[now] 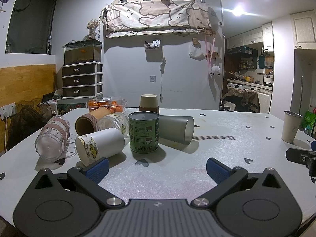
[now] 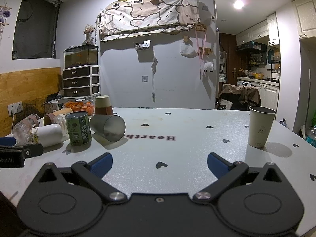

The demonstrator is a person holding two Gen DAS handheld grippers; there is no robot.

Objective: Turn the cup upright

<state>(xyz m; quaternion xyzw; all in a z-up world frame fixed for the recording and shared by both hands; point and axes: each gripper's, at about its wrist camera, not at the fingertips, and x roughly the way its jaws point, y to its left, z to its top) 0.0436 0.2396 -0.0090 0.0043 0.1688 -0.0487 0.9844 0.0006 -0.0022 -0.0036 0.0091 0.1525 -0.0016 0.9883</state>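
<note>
Left wrist view has my left gripper (image 1: 157,167) spread wide and empty, low over the table (image 1: 227,130), pointed at a pile of tipped cups. Closest is the white cup (image 1: 102,144) on its side, mouth end just past my left pad. My right gripper (image 2: 159,163) is wide and empty too, with the grey cup (image 2: 108,125) lying ahead-left beside the green can (image 2: 79,128). I'd probably take the white one: come in across its body, squeeze mid-wall, lift before rotating, and mind the can. One beige cup (image 2: 260,126) already stands upright.
</note>
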